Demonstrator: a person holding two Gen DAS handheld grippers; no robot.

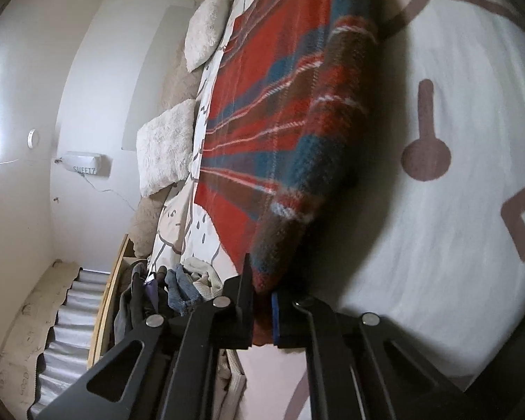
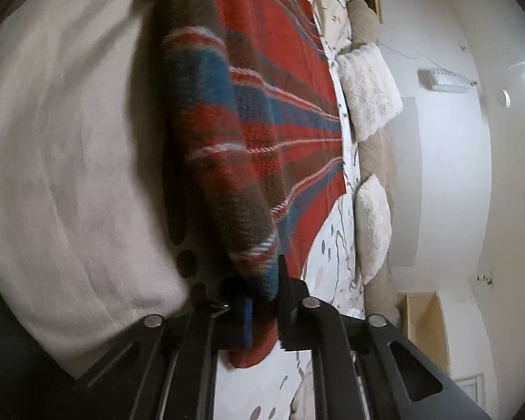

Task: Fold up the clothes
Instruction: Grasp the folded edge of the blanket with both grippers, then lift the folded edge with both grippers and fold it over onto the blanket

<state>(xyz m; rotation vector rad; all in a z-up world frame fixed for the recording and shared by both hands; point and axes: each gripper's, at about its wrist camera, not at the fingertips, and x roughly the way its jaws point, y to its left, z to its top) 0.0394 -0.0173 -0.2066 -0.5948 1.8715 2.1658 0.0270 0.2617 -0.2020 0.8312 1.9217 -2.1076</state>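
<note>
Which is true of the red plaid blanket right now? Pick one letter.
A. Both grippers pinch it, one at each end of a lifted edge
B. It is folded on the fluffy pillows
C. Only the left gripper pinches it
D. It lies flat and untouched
A: the left gripper is closed on the red plaid blanket in its wrist view, and the right gripper clamps the same raised edge in the other.

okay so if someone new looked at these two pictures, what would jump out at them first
The red, teal and brown plaid blanket dominates both views, spread on the bed with its near edge lifted. Both the left gripper and the right gripper are clamped on that edge. Two fluffy white pillows lie beyond it by the wall.
</note>
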